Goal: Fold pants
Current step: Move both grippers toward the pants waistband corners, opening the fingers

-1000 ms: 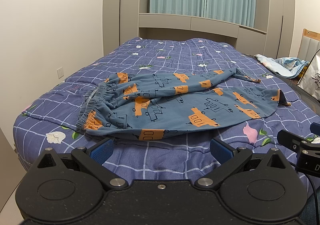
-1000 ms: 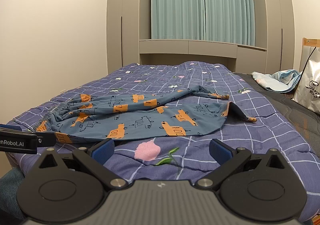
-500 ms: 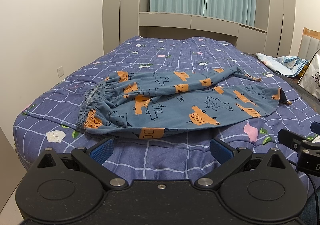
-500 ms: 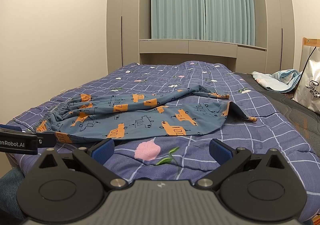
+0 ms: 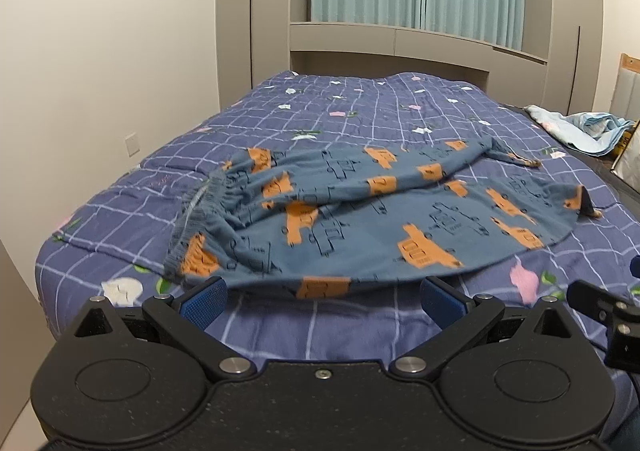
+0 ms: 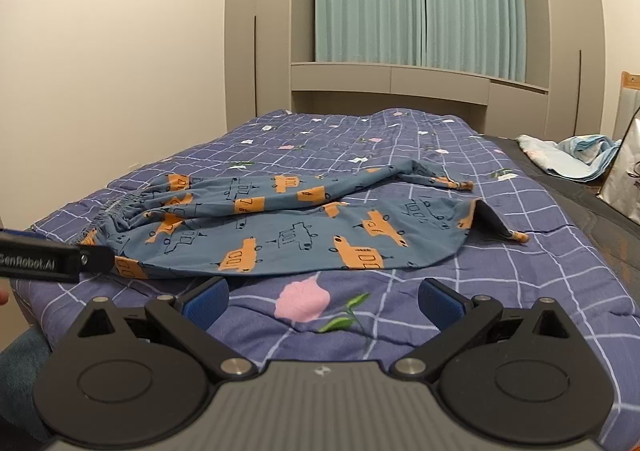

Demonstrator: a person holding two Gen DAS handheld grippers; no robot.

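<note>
We observed the pants (image 5: 372, 211) lying crumpled across the near half of the bed (image 5: 400, 111), on a purple quilt crossed by a pale grid and scattered with small flowers. The garment was of blue-grey cloth printed with orange vehicles and black outline drawings of the same shapes. Its gathered elastic waistband (image 5: 196, 219) lay to the left, bunched and partly turned up, and the two legs ran toward the right. One leg lay draped over the other, so that the farther leg ended in a narrow twisted cuff (image 5: 528, 162) and the nearer one ended in a cuff (image 5: 586, 207) folded up to show its dark inner face. The near hem of the pants curved across the quilt just beyond the fingers of both tools. We held the left gripper (image 5: 322, 297) low over the near edge of the bed with its blue-padded fingers (image 5: 202, 297) spread wide and nothing between them; the cloth edge lay just ahead of the left pad. The right gripper (image 6: 324, 297) hovered likewise, its fingers (image 6: 440, 299) spread and empty, above a pink flower (image 6: 304, 297) on the quilt. A crumpled light-blue cloth (image 6: 572, 153) lay at the far right beside the bed, well apart from the pants.
</note>
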